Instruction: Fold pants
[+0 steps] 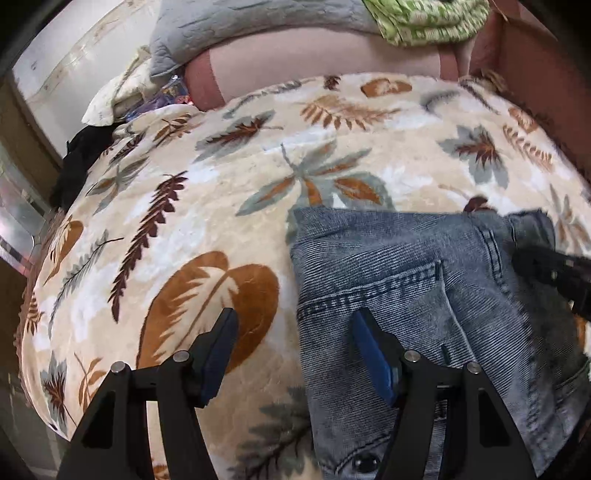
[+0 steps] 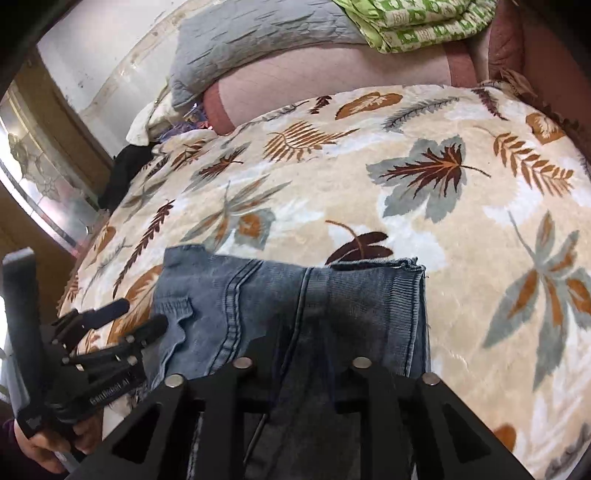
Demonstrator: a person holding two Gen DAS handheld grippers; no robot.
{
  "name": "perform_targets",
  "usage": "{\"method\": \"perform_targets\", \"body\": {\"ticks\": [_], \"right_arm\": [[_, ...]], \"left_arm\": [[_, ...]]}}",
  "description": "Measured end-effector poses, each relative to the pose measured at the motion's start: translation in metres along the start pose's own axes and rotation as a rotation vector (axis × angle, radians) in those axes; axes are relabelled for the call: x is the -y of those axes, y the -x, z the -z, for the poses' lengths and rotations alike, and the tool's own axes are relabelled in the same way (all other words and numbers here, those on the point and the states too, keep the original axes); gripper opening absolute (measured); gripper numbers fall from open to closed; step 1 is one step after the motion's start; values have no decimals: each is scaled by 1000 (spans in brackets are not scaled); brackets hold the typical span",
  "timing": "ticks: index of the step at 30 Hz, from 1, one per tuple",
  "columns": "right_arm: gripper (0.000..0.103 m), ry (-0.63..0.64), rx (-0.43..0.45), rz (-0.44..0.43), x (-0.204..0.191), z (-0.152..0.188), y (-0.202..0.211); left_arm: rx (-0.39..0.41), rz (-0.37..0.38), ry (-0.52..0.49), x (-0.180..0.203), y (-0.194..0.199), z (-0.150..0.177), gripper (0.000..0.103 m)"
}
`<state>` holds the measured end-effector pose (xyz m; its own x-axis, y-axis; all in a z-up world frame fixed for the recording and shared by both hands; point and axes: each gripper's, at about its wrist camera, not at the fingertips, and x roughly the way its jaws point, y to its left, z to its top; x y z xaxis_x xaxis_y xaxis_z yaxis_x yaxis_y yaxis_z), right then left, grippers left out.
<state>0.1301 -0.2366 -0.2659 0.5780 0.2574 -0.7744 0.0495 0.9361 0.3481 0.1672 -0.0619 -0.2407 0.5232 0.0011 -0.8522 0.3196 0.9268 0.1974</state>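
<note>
**Ana:** Left-wrist view first: where are the jeans [image 1: 424, 295]?

**Ben:** On the leaf-print fleece blanket [image 1: 221, 184], toward the near right of that picture. They are blue denim, folded into a compact stack, with a back pocket seam facing up and a metal button near the bottom edge.

**Ana:** And the left gripper [image 1: 293, 325]?

**Ben:** Spread wide, nothing pinched. One blue-padded finger hangs over bare blanket, the other over the denim's left edge.

**Ana:** Right-wrist view, then. What about the right gripper [image 2: 301, 354]?

**Ben:** Its fingertips are hidden behind a fold of denim that rises between the two black arms. The cloth sits between them, but I cannot tell whether the pads press on it; possibly the grip is loosened.

**Ana:** Anything else there?

**Ben:** The left gripper shows at the far left edge, held by a hand [image 2: 44, 446]. At the head of the bed lie a grey quilted pillow [image 2: 258, 40] and a green patterned cloth [image 2: 413, 26].
</note>
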Motion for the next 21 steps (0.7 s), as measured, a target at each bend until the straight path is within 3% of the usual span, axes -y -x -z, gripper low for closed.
{"method": "perform_targets", "body": {"ticks": [5,11,16,20,21], "right_arm": [[31,-35,-29,-21,11,-3,-14],[36,-73,-17,-58,11,5,16],[36,-36,-14,-97,3,35,53],[36,9,-65,-70,-9,67,59],[40,20,-80,-54,-10,74,56]], "left_arm": [[-5,-25,-14,4,-13,4,72],[-31,6,26,-7,6,5,72],[18,22,33,-9,44,29,72],[18,48,12,1,58,54,72],[8,48,0,5,55,60,72]]}}
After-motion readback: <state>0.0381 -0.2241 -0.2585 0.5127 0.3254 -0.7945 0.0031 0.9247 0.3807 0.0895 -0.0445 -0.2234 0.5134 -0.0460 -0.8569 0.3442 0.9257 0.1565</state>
